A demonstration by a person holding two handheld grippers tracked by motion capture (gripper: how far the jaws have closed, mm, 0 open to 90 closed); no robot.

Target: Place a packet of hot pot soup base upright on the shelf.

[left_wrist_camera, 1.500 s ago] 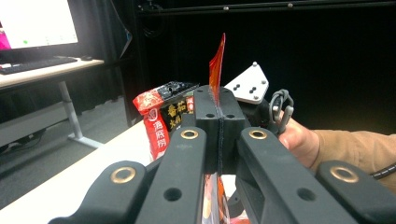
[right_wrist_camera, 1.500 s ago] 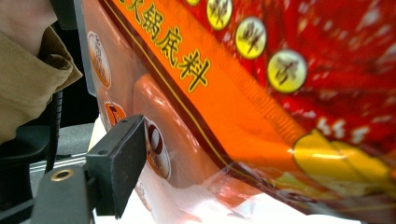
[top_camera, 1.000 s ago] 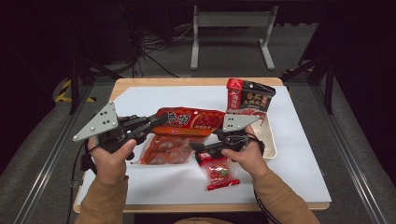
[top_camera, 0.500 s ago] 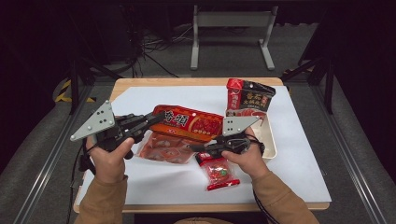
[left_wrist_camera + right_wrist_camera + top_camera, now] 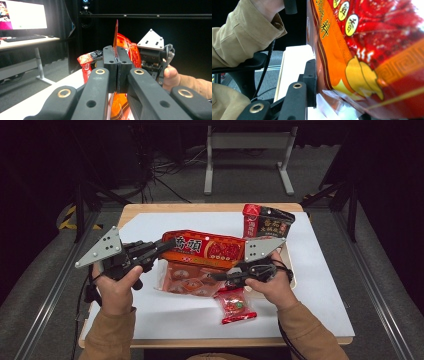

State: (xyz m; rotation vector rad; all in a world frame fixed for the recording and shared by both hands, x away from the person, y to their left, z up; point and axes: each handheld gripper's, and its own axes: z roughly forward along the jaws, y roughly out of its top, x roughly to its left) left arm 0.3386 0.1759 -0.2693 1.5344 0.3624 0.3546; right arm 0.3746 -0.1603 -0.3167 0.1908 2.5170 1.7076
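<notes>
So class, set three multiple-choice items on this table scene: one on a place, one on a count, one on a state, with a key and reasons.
1. Where does the small red packet lie?
A. on the white sheet near the table's front edge
B. in the tray
C. on the floor

2. How many grippers grip the big red bag?
A. none
B. one
C. two

3. How do the left gripper's jaws stand?
A. wide open
B. shut on the bag's edge
C. shut on nothing

Key: 1 A, it rests on the sheet just before the right hand. 2 C, the left gripper pinches one end and the right gripper, its jaws just closing, clamps the other. 3 B, the bag's thin edge rises from between the pressed pads.
</notes>
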